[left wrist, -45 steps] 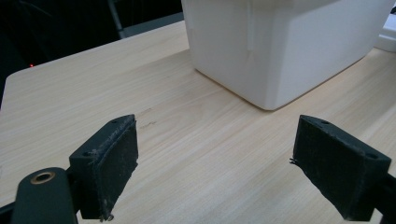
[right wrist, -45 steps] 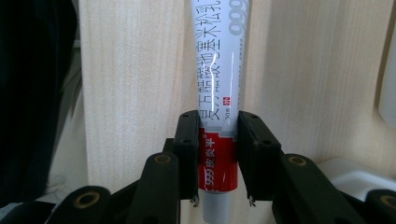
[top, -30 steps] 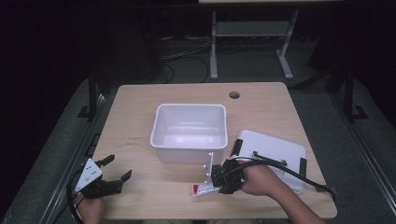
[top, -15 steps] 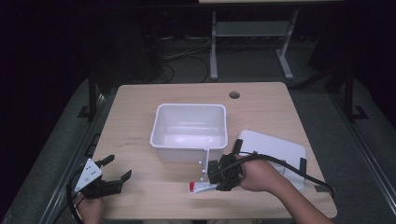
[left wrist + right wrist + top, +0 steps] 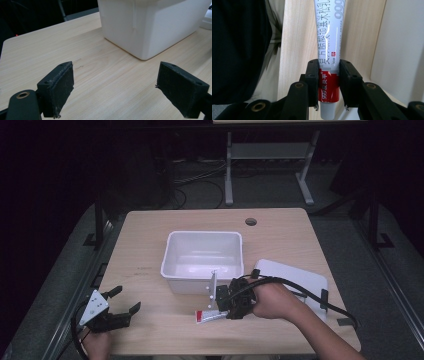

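Observation:
A white tube with a red end and red cap is clamped near its cap between the pads of my right gripper. In the high view that gripper is just in front of the white bin, and the tube sticks out to the left, lifted slightly off the wooden table. My left gripper rests near the front left corner with its jaws spread wide and nothing between them. In the left gripper view the gripper faces the bin's outer wall.
The bin's inside looks bare. A white lid lies flat to the right of the bin, under my right forearm and cable. A round cable hole is near the table's far edge. A metal stand is on the floor beyond.
My right gripper has risen with the tube and shifted slightly left, nearer the bin's front wall. The left gripper has stayed where it was.

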Tool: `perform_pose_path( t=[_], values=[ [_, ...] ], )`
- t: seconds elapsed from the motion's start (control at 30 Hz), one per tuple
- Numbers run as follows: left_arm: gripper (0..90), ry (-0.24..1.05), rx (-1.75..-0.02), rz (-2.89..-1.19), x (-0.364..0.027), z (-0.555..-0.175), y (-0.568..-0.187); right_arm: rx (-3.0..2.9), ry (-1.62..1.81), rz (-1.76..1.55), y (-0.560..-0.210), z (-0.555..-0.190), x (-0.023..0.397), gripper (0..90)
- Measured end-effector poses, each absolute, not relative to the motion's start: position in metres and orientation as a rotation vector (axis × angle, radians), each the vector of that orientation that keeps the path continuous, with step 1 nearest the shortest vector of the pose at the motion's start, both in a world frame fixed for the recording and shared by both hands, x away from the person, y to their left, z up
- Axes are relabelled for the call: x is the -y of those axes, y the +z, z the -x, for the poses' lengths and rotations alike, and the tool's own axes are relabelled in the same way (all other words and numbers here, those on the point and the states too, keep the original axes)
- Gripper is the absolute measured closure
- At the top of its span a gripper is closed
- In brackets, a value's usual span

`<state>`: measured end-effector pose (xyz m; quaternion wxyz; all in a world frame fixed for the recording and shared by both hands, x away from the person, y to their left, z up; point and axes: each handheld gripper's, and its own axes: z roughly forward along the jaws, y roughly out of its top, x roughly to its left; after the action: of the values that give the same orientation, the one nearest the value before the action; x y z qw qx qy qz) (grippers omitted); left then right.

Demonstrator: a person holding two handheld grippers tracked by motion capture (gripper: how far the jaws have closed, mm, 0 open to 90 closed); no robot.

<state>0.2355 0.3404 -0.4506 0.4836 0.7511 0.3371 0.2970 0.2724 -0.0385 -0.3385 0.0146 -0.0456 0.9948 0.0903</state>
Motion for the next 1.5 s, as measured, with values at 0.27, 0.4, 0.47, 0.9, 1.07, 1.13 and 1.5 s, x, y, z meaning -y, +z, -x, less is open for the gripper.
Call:
perform_pose_path(
  t=[0.27,0.4,0.47,0.9,1.07,1.13,1.5],
  values=[
    [13.5,0.723,-0.825,-1.824,-0.341,-0.235,-0.451,-3.085,0.300,0.144,-0.323,-0.276,0.035,69.9],
    [13.6,0.725,-0.822,-1.826,-0.340,-0.235,-0.450,-3.081,0.297,0.138,-0.314,-0.278,0.033,69.9],
    [13.5,0.726,-0.822,-1.826,-0.340,-0.235,-0.450,-3.082,0.300,0.131,-0.310,-0.279,0.032,69.9],
    [13.5,0.726,-0.820,-1.826,-0.341,-0.235,-0.451,-3.060,0.326,0.112,-0.285,-0.291,0.025,69.8],
    [13.5,0.727,-0.820,-1.827,-0.341,-0.235,-0.450,-3.049,0.331,0.088,-0.278,-0.300,0.024,69.8],
    [13.5,0.726,-0.820,-1.825,-0.341,-0.235,-0.450,-3.046,0.331,0.082,-0.276,-0.304,0.023,69.8],
    [13.5,0.727,-0.816,-1.828,-0.341,-0.235,-0.450,-3.045,0.363,0.011,-0.272,-0.321,0.026,69.8]
  ],
)
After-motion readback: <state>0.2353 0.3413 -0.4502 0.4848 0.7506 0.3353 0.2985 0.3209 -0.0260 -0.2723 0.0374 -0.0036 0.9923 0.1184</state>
